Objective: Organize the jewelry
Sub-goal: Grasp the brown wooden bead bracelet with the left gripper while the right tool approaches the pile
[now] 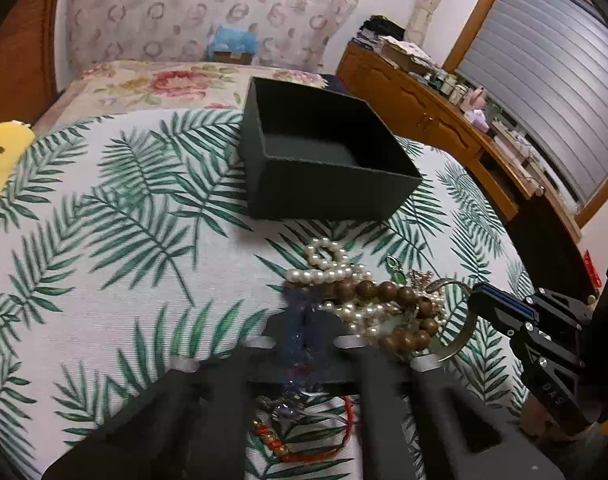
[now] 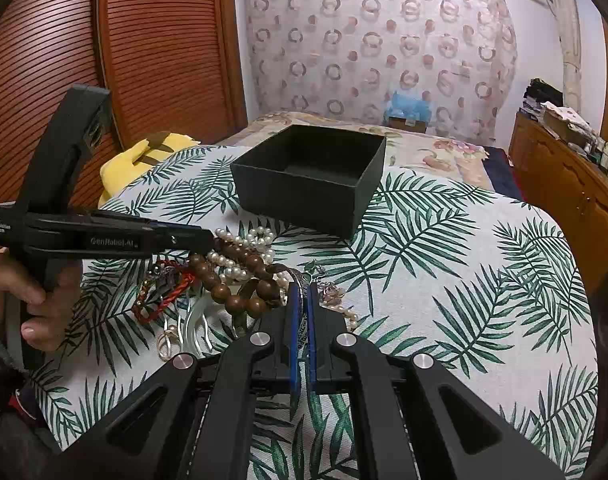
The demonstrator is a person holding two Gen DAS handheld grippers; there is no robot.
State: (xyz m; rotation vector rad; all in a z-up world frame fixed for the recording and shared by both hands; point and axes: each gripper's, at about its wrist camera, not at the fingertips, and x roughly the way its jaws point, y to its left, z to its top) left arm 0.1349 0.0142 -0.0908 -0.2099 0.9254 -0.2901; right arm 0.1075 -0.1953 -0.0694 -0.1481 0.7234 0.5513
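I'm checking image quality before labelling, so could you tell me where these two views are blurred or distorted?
Left wrist view: the left gripper is smeared by blur, while the black box stays fairly sharp. Right wrist view: crisp throughout, right gripper included. Both views: fisheye bending curves the tablecloth edges, with dark corners.

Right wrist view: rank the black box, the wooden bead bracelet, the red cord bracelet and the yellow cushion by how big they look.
1. black box
2. yellow cushion, partly hidden by the tablecloth, so its rank is unsure
3. wooden bead bracelet
4. red cord bracelet, close to the wooden one and tangled in the pile, so unsure
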